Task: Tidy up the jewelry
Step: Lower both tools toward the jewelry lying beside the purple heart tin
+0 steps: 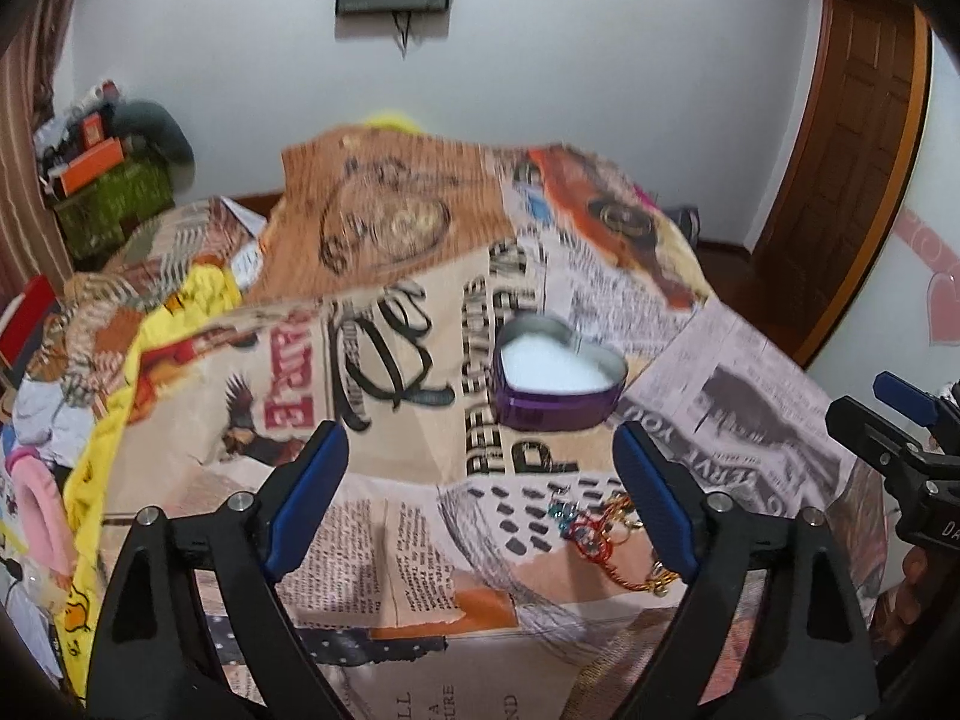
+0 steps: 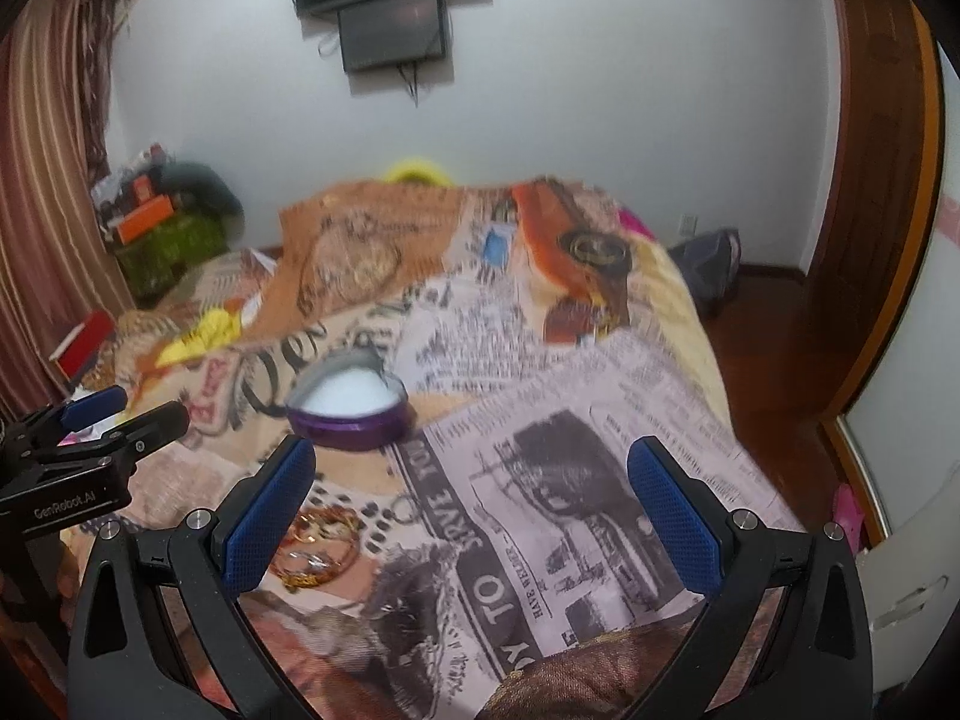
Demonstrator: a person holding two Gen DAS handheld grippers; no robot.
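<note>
Starting nearest you, your left gripper (image 1: 480, 498) hangs over the printed bedspread (image 1: 384, 540) with its jaws spread wide and nothing between them. Your right gripper (image 2: 474, 516) is the same: blue pads far apart, empty.

Take the heart-shaped tin (image 1: 558, 375) as your landmark. On the near side of it, toward you, the jewelry pile (image 1: 606, 531) lies loose on the cloth: red and gold bangles, a gold chain and some small teal pieces, tangled together. From the left wrist camera the pile sits just inside your left gripper's right-hand pad; from the right wrist camera the same bangles (image 2: 318, 546) lie beside your right gripper's left-hand pad. Which pad is closer to touching, you cannot tell from these views.

The tin itself stands open on the bedspread, purple-walled, with a white lining and, as far as can be seen, nothing in it. No lid is visible.

Judging by that, the sorting has hardly begun: every piece looks still outside the tin.

Beyond the tin, the bedspread rises in folds toward the white wall (image 2: 600, 90).
</note>
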